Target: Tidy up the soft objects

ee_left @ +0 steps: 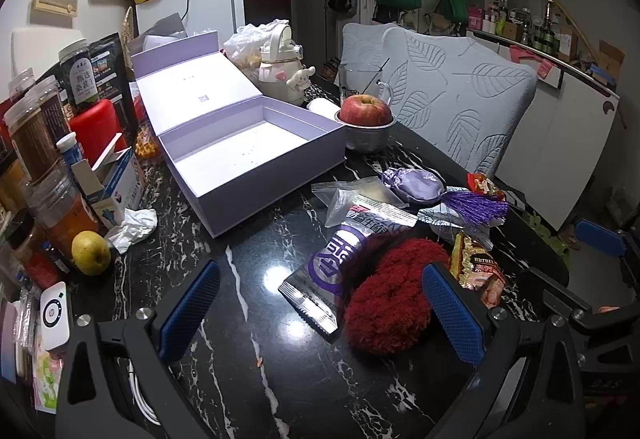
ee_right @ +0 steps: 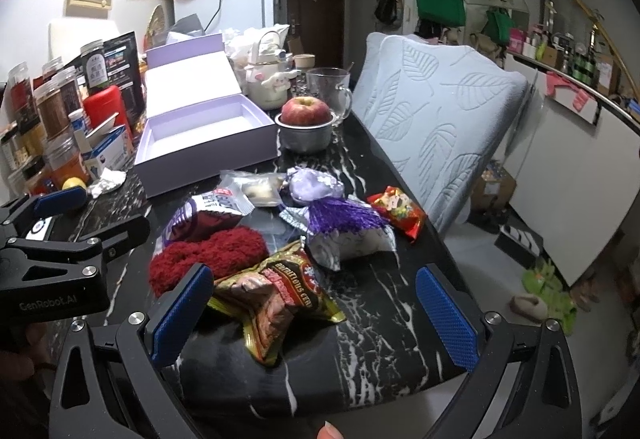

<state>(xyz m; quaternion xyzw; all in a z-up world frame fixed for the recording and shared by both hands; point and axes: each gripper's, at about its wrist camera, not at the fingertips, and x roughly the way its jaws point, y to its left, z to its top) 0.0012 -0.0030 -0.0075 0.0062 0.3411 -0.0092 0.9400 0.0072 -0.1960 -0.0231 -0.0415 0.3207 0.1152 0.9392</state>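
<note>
A red fluffy soft item [ee_left: 392,295] lies on the black marble table [ee_left: 248,351], just inside the right finger of my open left gripper [ee_left: 322,311]. A purple-and-silver packet [ee_left: 332,275] leans on it. An open, empty lavender box [ee_left: 272,191] stands behind. Farther right lie a lavender sachet [ee_left: 412,185] with a purple tassel [ee_left: 476,205]. In the right wrist view, my open right gripper [ee_right: 314,317] straddles a gold snack bag [ee_right: 276,291] without touching it. The red fluffy item [ee_right: 208,255], sachet [ee_right: 316,185] and box [ee_right: 208,167] lie beyond.
Jars, a red container [ee_left: 94,127] and a yellow fruit [ee_left: 91,253] crowd the table's left side. An apple in a metal bowl [ee_left: 366,111], a glass mug [ee_right: 330,89] and a kettle stand behind the box. Leaf-patterned pillows [ee_right: 432,111] lean at the right edge.
</note>
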